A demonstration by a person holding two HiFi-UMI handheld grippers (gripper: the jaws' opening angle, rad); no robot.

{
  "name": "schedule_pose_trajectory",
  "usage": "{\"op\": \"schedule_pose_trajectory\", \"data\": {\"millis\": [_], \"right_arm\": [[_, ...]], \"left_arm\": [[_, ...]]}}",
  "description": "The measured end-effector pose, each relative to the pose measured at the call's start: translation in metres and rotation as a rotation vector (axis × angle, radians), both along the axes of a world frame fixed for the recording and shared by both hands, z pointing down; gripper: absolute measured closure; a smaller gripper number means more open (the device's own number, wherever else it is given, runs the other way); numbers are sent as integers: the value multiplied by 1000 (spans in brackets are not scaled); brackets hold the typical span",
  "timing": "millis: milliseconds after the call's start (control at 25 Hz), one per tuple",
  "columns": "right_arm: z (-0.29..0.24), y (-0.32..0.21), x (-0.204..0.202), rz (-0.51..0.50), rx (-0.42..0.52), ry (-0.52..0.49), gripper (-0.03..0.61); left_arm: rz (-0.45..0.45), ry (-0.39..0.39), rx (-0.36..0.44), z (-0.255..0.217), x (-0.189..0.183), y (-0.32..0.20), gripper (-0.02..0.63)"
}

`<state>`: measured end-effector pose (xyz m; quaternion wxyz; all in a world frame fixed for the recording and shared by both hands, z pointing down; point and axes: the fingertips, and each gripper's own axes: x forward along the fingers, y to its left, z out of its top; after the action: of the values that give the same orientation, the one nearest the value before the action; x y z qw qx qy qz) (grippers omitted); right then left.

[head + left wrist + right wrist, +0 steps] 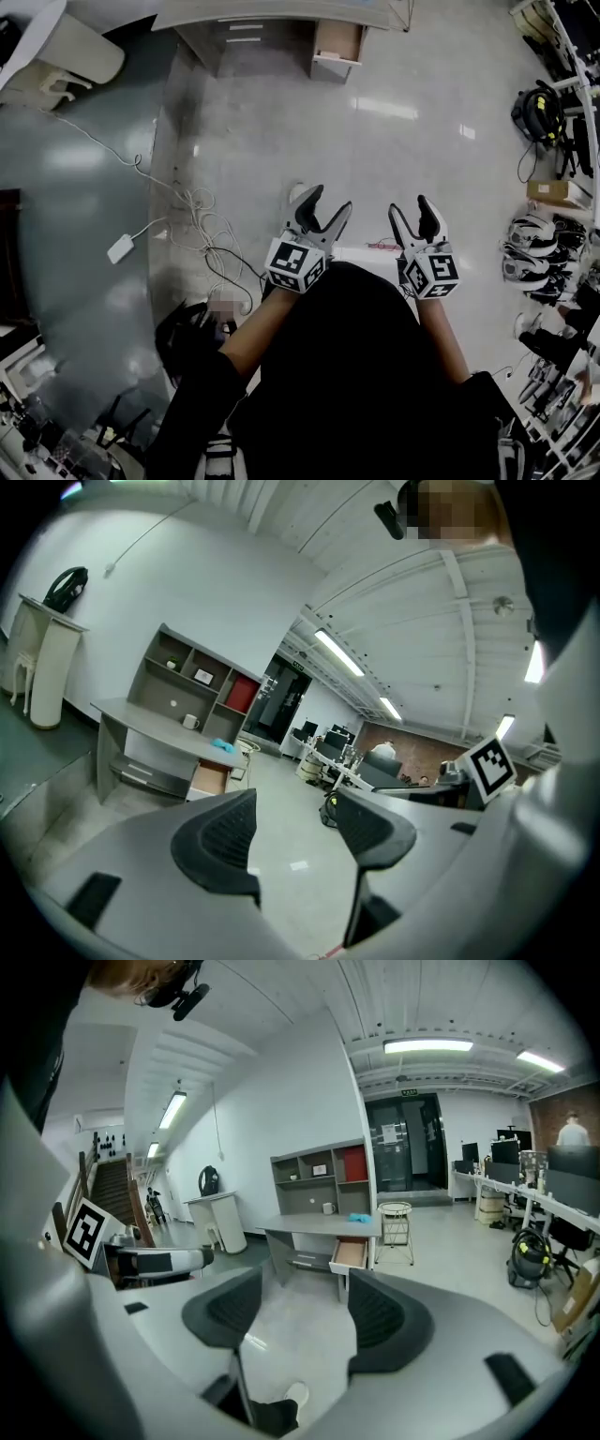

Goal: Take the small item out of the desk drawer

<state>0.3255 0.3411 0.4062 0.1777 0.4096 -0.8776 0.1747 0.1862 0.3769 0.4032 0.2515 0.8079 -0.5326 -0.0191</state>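
A grey desk (319,1226) stands far across the floor, with its wooden drawer (351,1253) pulled out. The same drawer (336,42) shows at the top of the head view and the drawer (208,778) shows small in the left gripper view. What lies in the drawer cannot be made out from here. My left gripper (324,205) and right gripper (411,211) are held side by side in front of the person's body, well short of the desk. Both stand open with nothing between their jaws.
White cables (192,211) and a power adapter (121,247) lie on the floor at left. A grey shelf unit (320,1177) sits on the desk, with a mug (328,1207) and blue item (359,1217). A wire stool (395,1230) stands right of it. Helmets and gear (532,246) line the right.
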Motion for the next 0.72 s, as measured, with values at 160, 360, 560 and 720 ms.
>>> {"op": "schedule_pose_trajectory", "data": {"millis": [160, 360, 560, 720], "right_arm": [[-5, -68, -62, -28, 3, 21, 307], [-19, -134, -122, -55, 26, 20, 307], [-13, -175, -171, -62, 25, 38, 307], [-9, -197, -194, -60, 15, 41, 307]], "left_arm": [[-11, 7, -10, -3, -56, -50, 371], [-33, 10, -2, -12, -109, -103, 371], [-29, 40, -3, -4, -148, -141, 371], [1, 32, 2, -2, -165, -162, 371]]}}
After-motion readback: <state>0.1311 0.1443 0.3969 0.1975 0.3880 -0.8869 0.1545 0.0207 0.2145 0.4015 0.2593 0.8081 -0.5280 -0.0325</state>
